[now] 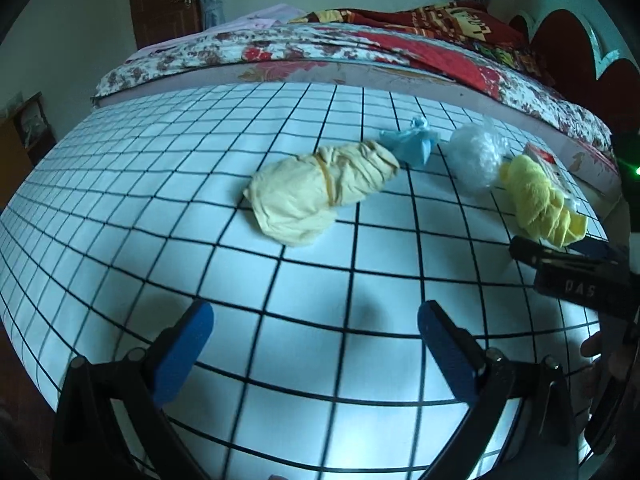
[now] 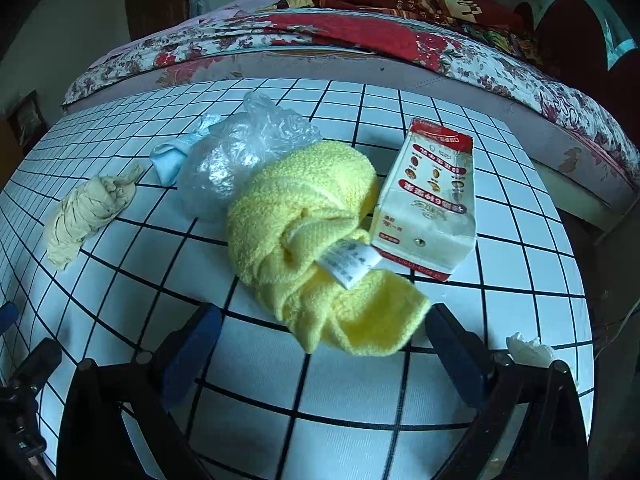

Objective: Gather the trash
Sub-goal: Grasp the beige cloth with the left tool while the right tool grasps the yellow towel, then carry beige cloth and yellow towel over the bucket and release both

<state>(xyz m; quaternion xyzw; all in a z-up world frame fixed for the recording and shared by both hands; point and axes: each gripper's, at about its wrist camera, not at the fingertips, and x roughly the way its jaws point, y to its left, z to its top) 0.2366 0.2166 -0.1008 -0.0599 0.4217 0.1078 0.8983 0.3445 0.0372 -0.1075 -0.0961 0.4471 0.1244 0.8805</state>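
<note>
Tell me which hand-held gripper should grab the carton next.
Right. The right hand-held gripper is open, with the carton close ahead past the yellow towel. The left hand-held gripper faces the beige cloth, farther away.

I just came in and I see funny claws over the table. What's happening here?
A person is holding two grabbers to collect trash from the white checked tablecloth. Both are open and empty. The right gripper hovers near the knotted yellow fluffy towel, beside a white and red carton and a crumpled clear plastic bag. The left gripper faces a cream knotted cloth and a small blue cloth. Nothing is picked up yet.
</note>
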